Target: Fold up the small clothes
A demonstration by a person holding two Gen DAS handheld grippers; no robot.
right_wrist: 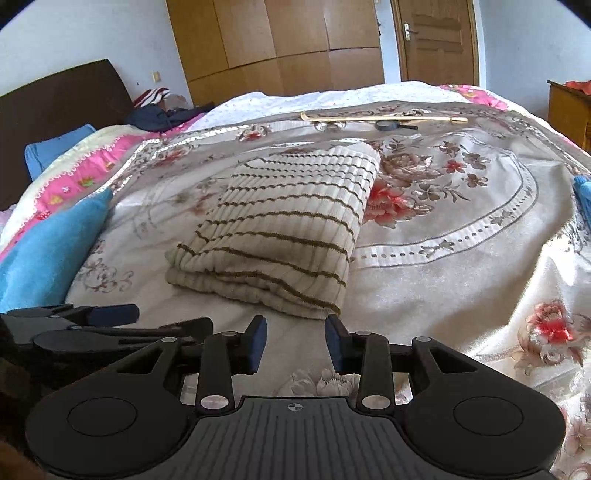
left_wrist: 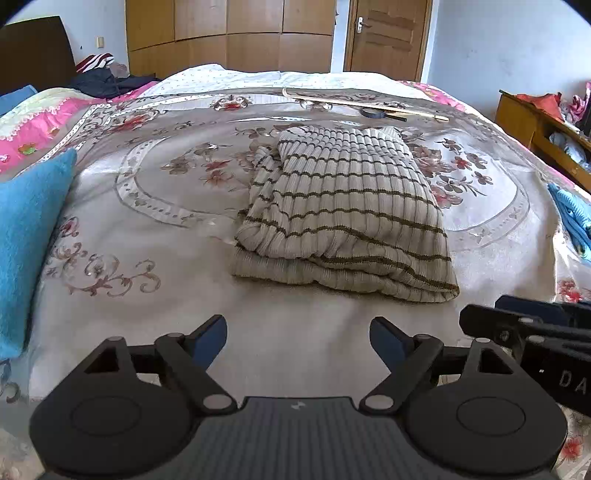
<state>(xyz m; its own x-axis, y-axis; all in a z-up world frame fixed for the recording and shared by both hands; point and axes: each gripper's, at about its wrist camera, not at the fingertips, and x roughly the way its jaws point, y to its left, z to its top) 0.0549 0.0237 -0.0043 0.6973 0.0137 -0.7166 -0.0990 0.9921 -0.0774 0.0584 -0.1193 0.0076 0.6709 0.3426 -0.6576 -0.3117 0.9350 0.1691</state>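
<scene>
Over on the left edge of the bed point(left_wrist: 155, 302), a blue pillow point(left_wrist: 26, 236) leans in, with a pink quilt point(left_wrist: 33, 125) behind it and a dark heap of clothes point(left_wrist: 107, 79) far back by the headboard point(left_wrist: 33, 48). Next to the right, in the middle of the flowered spread, lies the striped sweater point(left_wrist: 343, 210), folded into a thick pad, its doubled edge toward the near side and a loose flap sticking out along its left side. It rests flat, touched by neither tool. Beyond it, near the far edge, a long stick point(left_wrist: 365, 103) and a small dark roll point(left_wrist: 373, 112) lie across the bed. Near the viewer, the left tongs point(left_wrist: 298, 341) hang over bare spread just short of the sweater, their blue-padded fingers spread wide with nothing between them. Just to their right, the right tongs point(right_wrist: 295, 343) sit close beside them, pointing at the near right corner of the sweater; their fingers stand partly apart, also with nothing between, and the pads stop short of the cloth. Further right, another bit of blue cloth point(left_wrist: 572, 218) peeks in at the bed's edge, and a wooden cabinet point(left_wrist: 535, 125) with clutter stands by the wall. Far back are a wardrobe point(left_wrist: 229, 33) and a door point(left_wrist: 388, 33).
</scene>
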